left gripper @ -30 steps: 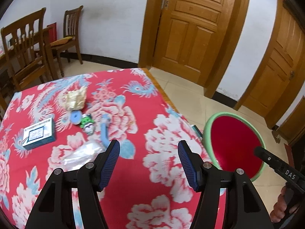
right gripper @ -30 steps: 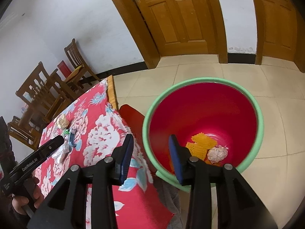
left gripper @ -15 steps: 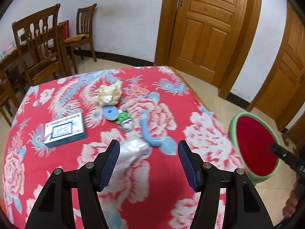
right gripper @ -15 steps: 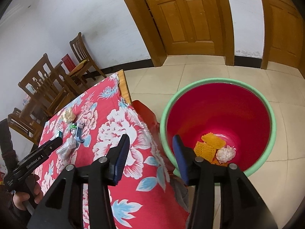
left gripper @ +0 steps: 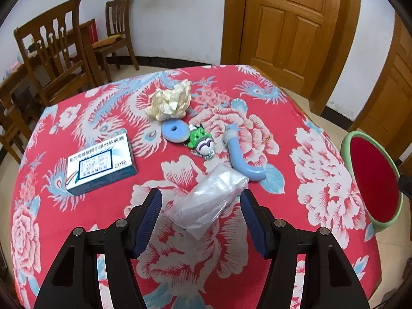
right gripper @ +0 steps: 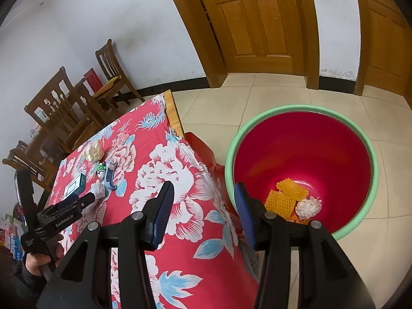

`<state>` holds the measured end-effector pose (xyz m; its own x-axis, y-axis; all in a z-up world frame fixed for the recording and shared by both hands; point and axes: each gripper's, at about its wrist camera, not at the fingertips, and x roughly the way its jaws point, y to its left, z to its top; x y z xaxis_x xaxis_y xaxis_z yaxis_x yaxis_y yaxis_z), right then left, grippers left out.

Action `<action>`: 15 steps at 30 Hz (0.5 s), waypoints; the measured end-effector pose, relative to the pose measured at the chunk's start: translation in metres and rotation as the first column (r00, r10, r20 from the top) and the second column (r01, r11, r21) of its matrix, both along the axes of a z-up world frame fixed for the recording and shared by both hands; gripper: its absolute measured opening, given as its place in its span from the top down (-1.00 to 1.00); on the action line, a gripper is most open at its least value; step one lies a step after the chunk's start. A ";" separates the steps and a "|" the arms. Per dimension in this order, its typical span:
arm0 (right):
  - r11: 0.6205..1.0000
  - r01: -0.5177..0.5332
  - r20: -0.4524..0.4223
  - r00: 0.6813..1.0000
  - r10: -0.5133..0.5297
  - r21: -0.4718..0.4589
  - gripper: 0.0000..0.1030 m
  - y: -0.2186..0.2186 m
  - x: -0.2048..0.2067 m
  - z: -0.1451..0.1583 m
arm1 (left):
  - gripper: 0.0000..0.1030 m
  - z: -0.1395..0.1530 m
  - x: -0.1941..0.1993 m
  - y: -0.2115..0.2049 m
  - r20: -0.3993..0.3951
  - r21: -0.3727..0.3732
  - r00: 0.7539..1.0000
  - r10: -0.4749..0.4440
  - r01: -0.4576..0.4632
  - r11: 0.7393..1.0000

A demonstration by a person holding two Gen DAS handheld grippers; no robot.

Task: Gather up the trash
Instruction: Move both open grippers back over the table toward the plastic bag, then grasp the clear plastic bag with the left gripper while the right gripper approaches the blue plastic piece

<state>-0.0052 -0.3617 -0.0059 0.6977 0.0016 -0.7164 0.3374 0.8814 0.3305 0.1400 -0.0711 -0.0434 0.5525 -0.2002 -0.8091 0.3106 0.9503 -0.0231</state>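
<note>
A crumpled clear plastic bag [left gripper: 209, 199] lies on the red flowered tablecloth [left gripper: 322, 154]. My left gripper [left gripper: 200, 206] is open, its jaws on either side of the bag's near end, not closed on it. A crumpled cream paper ball [left gripper: 171, 101] lies farther back. The red bin with a green rim [right gripper: 303, 167] stands on the floor right of the table, holding orange foam netting [right gripper: 285, 197] and a white wad [right gripper: 307, 207]. My right gripper [right gripper: 203, 206] is open and empty above the table edge beside the bin.
On the cloth lie a white and blue medicine box [left gripper: 100, 164], a blue ring [left gripper: 175, 131], a green toy keychain [left gripper: 202, 141] and a blue curved handle [left gripper: 243, 159]. Wooden chairs [left gripper: 54, 59] stand behind the table. Wooden doors [right gripper: 257, 25] line the far wall.
My left gripper has swung left from the bin side and moved in over the plastic bag. My right gripper has drifted slightly left from the bin toward the table edge, still open.
</note>
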 end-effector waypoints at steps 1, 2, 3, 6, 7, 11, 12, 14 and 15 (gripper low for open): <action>1.000 -0.001 -0.002 1.000 0.001 0.000 0.01 0.001 0.001 0.000 | -0.26 -0.001 0.000 -0.001 -0.003 0.002 1.000 -0.004 0.005 1.000; 1.000 -0.003 -0.004 1.000 0.003 0.000 0.01 0.002 0.002 0.000 | -0.26 -0.003 -0.001 -0.002 -0.007 0.006 1.000 -0.009 0.009 1.000; 1.000 -0.005 -0.005 1.000 0.005 0.000 0.01 0.003 0.003 -0.001 | -0.26 -0.004 -0.001 -0.002 -0.010 0.008 1.000 -0.013 0.013 1.000; 1.000 -0.015 -0.011 1.000 0.015 0.004 0.01 0.007 0.005 -0.003 | -0.26 -0.009 0.001 -0.004 -0.016 0.007 1.000 -0.012 0.012 1.000; 1.000 -0.019 -0.012 1.000 0.019 0.004 0.01 0.008 0.006 -0.003 | -0.26 -0.010 0.002 -0.004 -0.017 0.007 1.000 -0.011 0.012 1.000; 0.999 -0.034 -0.015 0.999 0.033 -0.006 0.01 0.014 0.010 -0.002 | -0.25 -0.014 0.006 -0.002 -0.029 -0.020 1.000 -0.001 0.000 1.000; 0.999 -0.036 -0.015 0.999 0.036 -0.009 0.01 0.015 0.011 -0.001 | -0.25 -0.015 0.007 -0.001 -0.033 -0.033 0.999 0.002 -0.003 0.999; 0.999 -0.044 -0.017 0.999 0.043 -0.018 0.01 0.017 0.013 0.000 | -0.11 -0.016 0.008 0.002 -0.034 -0.051 0.999 0.007 -0.009 0.999; 0.999 -0.048 -0.018 0.999 0.048 -0.021 0.01 0.019 0.015 0.000 | 0.03 -0.016 0.009 0.003 -0.038 -0.060 0.999 0.007 -0.010 0.998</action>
